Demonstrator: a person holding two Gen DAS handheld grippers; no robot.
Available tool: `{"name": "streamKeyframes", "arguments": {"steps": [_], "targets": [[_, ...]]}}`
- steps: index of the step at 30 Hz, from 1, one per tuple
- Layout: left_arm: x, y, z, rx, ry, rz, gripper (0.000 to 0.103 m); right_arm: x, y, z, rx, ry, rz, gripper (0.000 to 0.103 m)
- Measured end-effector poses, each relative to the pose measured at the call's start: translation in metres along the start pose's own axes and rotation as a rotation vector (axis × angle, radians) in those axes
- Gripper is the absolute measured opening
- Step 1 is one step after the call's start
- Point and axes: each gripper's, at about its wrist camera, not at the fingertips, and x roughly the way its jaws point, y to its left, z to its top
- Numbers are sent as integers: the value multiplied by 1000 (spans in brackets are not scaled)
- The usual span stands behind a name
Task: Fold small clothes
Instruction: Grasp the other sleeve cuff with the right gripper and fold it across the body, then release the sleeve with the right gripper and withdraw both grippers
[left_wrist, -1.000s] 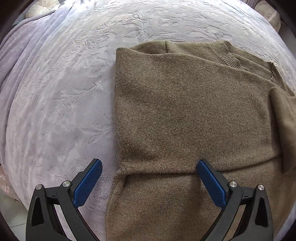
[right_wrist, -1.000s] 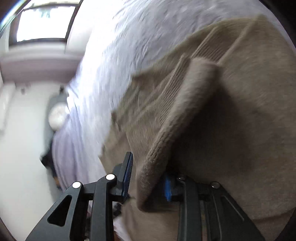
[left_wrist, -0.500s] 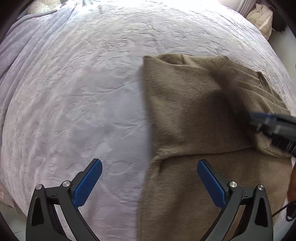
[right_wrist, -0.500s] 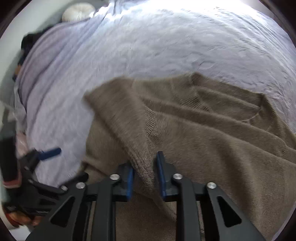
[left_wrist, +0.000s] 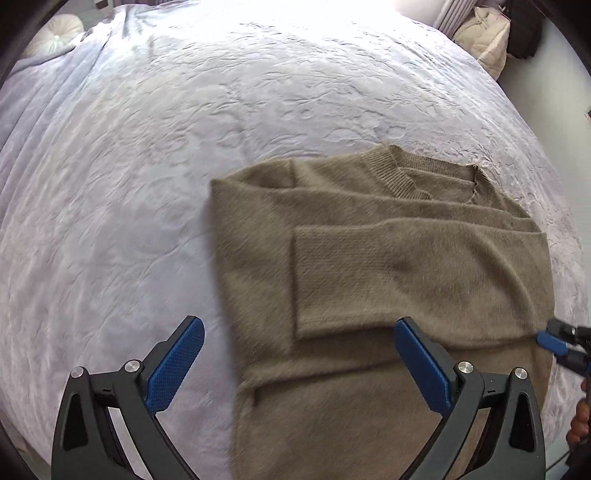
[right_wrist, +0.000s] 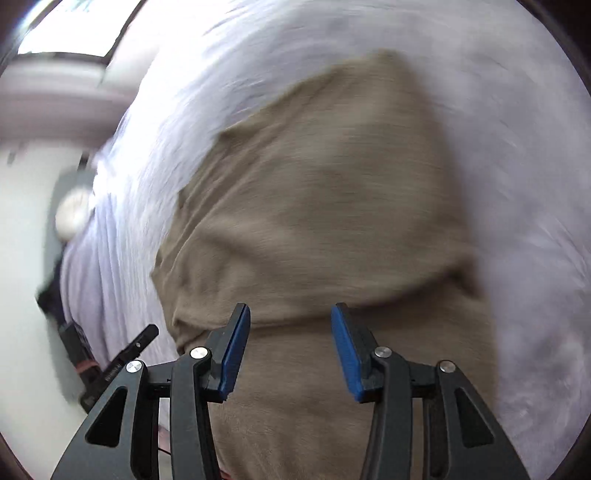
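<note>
Right gripper (right_wrist: 290, 350) is seen above the brown sweater (right_wrist: 325, 206), jaws opening, nothing pinched between the blue pads (right_wrist: 232, 354). Sweater is laid on the pale bedspread (right_wrist: 517, 184), a folded layer edge running just ahead of the fingertips. Frame is motion-blurred. Left gripper (right_wrist: 122, 354) is partly seen at lower left.

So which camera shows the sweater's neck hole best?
The left wrist view: the sweater's ribbed collar is sharp there, at the far edge. The right wrist view shows only blurred brown knit; no collar can be made out.
</note>
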Motion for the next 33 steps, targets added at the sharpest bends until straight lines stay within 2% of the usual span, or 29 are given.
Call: {"name": "streamKeyframes", "arguments": {"steps": [3,4,5,6,7,9,11,15,22,28,33], "targets": [[21,-18,15,14,32,53,103,-4,-40,8,148,-35,59,50],[30,-22,16,29,50,97,103,3,-46,8,179,-47,85,39],[40,-26,15,50,76,146,103,6,-52,13,222,-67,111,21],[47,-28,14,66,97,173,103,4,-55,20,234,-70,114,8],[52,-29,11,79,106,185,103,2,-52,23,215,-71,103,8],[51,-30,8,89,92,191,103,-5,-34,27,72,-93,-1,8],[50,-31,7,102,91,202,103,-9,-31,30,-23,-93,-133,9],[41,-31,5,115,98,229,103,-13,-47,27,12,-47,-101,18],[12,-11,-32,122,157,240,103,-35,-29,-11,-133,-13,-180,49],[-9,-12,-74,111,221,197,103,-40,-21,-42,-154,35,-185,52],[-28,-19,-105,125,236,189,103,-43,-14,-66,-158,55,-187,54]]}}
